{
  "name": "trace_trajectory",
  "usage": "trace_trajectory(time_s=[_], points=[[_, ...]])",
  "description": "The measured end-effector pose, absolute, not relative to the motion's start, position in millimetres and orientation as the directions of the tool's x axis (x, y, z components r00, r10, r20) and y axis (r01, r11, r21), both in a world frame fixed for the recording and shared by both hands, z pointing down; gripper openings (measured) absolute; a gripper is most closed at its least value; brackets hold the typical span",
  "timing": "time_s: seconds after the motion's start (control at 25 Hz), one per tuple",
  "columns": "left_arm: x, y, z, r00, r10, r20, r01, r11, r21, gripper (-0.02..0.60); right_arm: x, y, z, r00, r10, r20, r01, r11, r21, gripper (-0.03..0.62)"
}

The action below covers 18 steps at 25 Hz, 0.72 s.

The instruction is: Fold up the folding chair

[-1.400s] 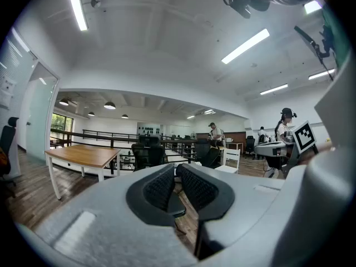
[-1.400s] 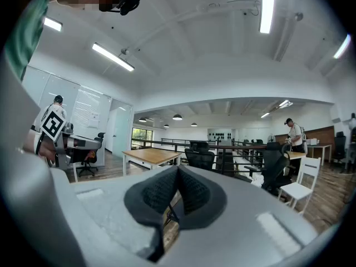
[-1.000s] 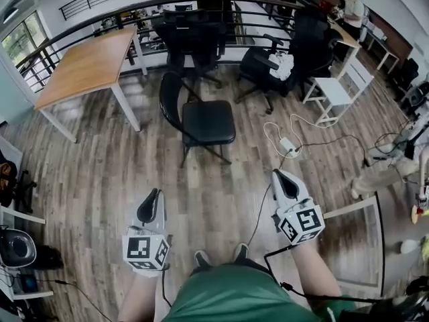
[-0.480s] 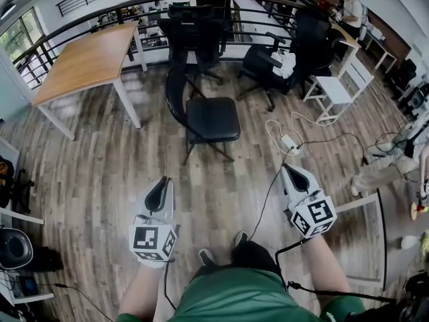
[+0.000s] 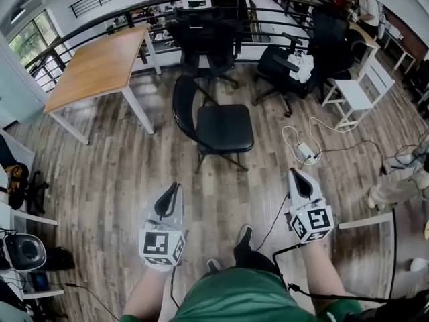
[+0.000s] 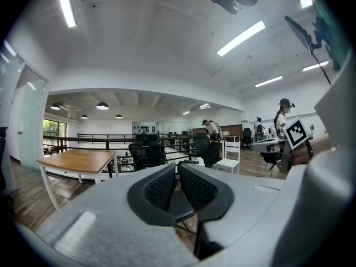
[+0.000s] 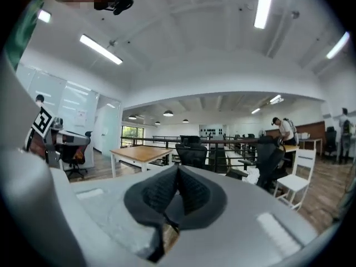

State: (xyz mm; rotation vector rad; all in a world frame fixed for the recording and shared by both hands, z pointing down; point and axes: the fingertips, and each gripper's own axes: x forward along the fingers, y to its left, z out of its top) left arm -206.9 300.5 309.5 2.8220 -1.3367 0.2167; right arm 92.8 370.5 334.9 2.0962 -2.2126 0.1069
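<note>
While the folding chair (image 5: 224, 127) stands unfolded on the wooden floor (image 5: 114, 173), seat flat and legs spread, it lies ahead of both grippers and well apart from them, roughly between the lines along which they point. Its curved black backrest is on the side nearer the left gripper (image 5: 169, 198), and its seat faces the side of the right gripper (image 5: 299, 182). Neither gripper touches it.

In the left gripper view the left gripper (image 6: 177, 170) has its ribbed black pads drawn together, only a thin slit between them, with nothing caught there; the dark seat shows low behind them. In the right gripper view the right gripper (image 7: 178, 174) has its pads pressed tight against each other, and it too is empty. Both grippers are held low in front of the person, one on each side of a green garment (image 5: 228, 300) and a dark shoe (image 5: 244, 233).

Beyond the chair, farther from the grippers, stand black office chairs (image 5: 201, 35) and a dark railing (image 5: 201, 2). Off ahead of the left gripper is a wooden table (image 5: 100, 66) on white legs. Ahead of the right gripper a white power strip (image 5: 307, 154) lies on the floor with looped cable, and past it a white chair (image 5: 355, 92). A person (image 5: 367, 5) stands at a far desk.
</note>
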Motion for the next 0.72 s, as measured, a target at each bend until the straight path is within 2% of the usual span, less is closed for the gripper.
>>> trace_trajectory(time_s=[0.24,0.48,0.72], points=[[-164.3,253.6,310.0,0.568,-0.807,0.161,-0.815,-0.579,-0.027,0.037,148.5,311.7,342.7,-0.134,-0.988,0.074,-0.980,0.120,-0.161,0.002],[-129.2,226.7,320.5,0.542,-0.816,0.200,-0.830,-0.557,-0.022,0.037,170.6,268.8,354.4,-0.241,-0.967,0.078,-0.942,0.214,-0.260,0.002],[-107.7,207.1,323.7,0.527,-0.825,0.203,-0.841,-0.541,-0.013,0.037,182.1,240.6,358.3,-0.289,-0.952,0.105,-0.932,0.255,-0.257,0.002]])
